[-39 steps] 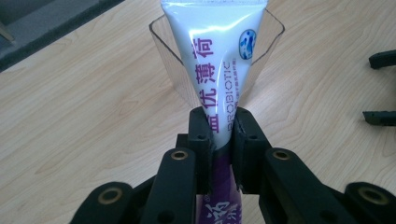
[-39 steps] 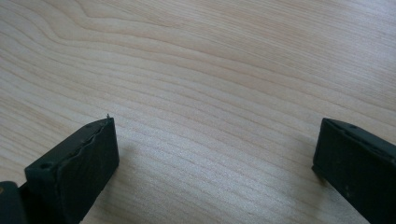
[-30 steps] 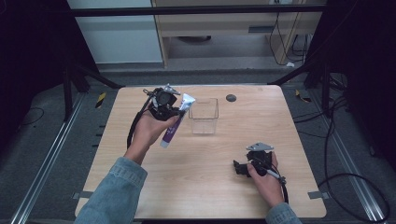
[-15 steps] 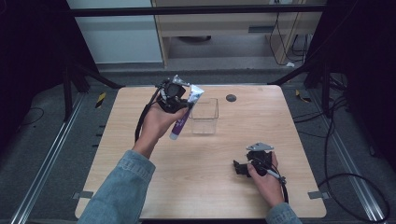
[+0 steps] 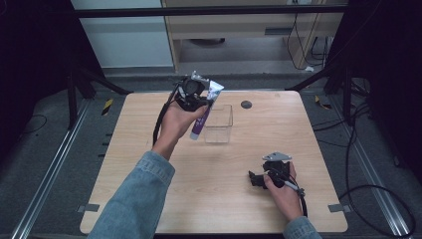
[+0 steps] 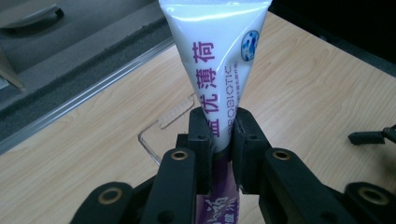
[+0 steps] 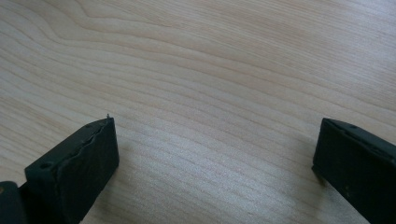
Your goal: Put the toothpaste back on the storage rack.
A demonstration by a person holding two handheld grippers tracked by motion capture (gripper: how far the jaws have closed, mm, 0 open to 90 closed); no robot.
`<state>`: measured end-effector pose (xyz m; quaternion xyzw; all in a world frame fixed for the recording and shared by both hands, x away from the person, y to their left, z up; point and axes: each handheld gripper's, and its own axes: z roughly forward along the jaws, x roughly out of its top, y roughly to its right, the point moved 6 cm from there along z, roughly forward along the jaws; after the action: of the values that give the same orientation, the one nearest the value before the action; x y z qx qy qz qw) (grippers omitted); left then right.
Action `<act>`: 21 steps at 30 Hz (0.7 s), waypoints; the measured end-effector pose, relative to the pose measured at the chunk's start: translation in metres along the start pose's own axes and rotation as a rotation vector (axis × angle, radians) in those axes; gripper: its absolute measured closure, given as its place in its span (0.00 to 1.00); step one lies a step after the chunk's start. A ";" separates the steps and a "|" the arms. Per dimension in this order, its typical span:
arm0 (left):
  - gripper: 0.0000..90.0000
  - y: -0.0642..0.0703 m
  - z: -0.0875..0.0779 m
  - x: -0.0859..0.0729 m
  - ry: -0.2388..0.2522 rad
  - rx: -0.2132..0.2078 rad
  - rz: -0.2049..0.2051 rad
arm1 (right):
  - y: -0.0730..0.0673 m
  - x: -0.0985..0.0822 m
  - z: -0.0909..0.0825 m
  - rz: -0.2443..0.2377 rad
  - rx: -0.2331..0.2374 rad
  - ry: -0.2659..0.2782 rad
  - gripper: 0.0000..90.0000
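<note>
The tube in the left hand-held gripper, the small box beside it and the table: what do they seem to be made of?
Tube: glossy soft plastic, probably; it shines and flattens to a sealed end. Box: clear hard plastic, perhaps acrylic; the table shows through its walls. Table: pale wood or wood-look laminate, matte, with visible grain. Left hand-held gripper is clamped on the tube.

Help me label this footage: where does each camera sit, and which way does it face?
High view: above the person's side, facing forward and down on the table; both forearms show.
Left gripper view: rides the left gripper, looking along jaws clamped on the tube.
Right gripper view: rides the right gripper, facing bare wood between parted jaws.
Shared: the tube and clear box.
</note>
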<state>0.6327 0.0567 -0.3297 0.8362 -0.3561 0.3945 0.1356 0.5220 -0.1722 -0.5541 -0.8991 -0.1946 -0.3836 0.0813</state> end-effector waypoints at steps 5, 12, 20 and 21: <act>0.88 -0.004 0.006 0.010 0.023 0.014 -0.010 | 0.000 0.000 0.000 -0.003 -0.002 0.002 0.00; 0.88 -0.008 0.011 0.018 0.041 0.015 -0.020 | 0.001 0.000 0.000 -0.015 0.002 0.003 0.00; 0.88 -0.010 0.020 0.030 0.066 0.019 -0.018 | 0.001 0.000 0.000 -0.013 0.003 0.004 0.00; 0.88 -0.010 0.020 0.031 0.068 0.019 -0.017 | 0.001 0.000 0.000 -0.011 0.002 0.002 0.00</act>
<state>0.6648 0.0386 -0.3188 0.8265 -0.3406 0.4247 0.1430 0.5221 -0.1727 -0.5543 -0.8976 -0.2000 -0.3845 0.0801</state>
